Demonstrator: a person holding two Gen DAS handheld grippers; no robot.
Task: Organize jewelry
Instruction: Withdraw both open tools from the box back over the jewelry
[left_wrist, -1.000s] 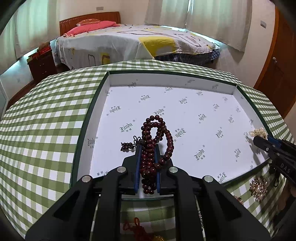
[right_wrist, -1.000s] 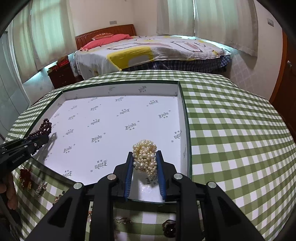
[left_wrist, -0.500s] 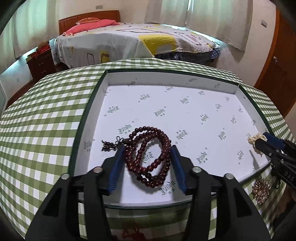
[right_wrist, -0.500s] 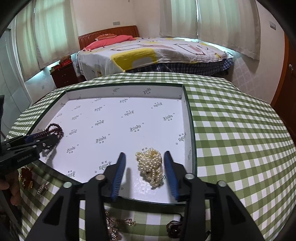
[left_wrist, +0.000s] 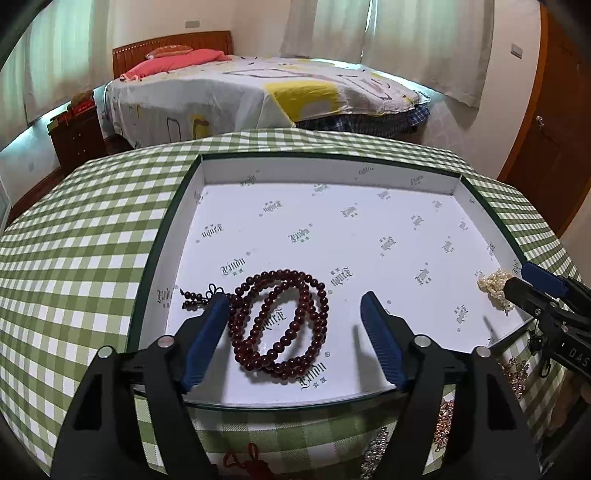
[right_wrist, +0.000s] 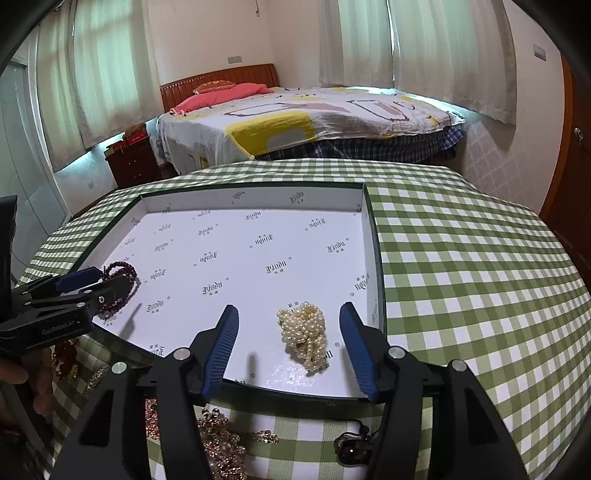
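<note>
- Beads first, from the left wrist view: dark red bead necklace (left_wrist: 282, 321) lies coiled on the white floor of the box (left_wrist: 458, 182); left gripper (left_wrist: 295, 325) straddles it, jaws opening, pads off it
- Right wrist view: pearl strand (right_wrist: 304, 334) heaped near the box's right wall; right gripper (right_wrist: 290, 338) likewise opening, clear of it
- Two pieces boxed; loose gold jewelry (right_wrist: 221, 443) waits on the bench (right_wrist: 461, 258)

Tongs: two, the left tongs (left_wrist: 293, 325) and the right tongs (right_wrist: 288, 332)
Dark red bead strings: one (left_wrist: 282, 325), between the left tongs
Pearl strings: one (right_wrist: 304, 334), between the right tongs
White trays: one (left_wrist: 332, 177)
Beds: one (right_wrist: 303, 118)
</note>
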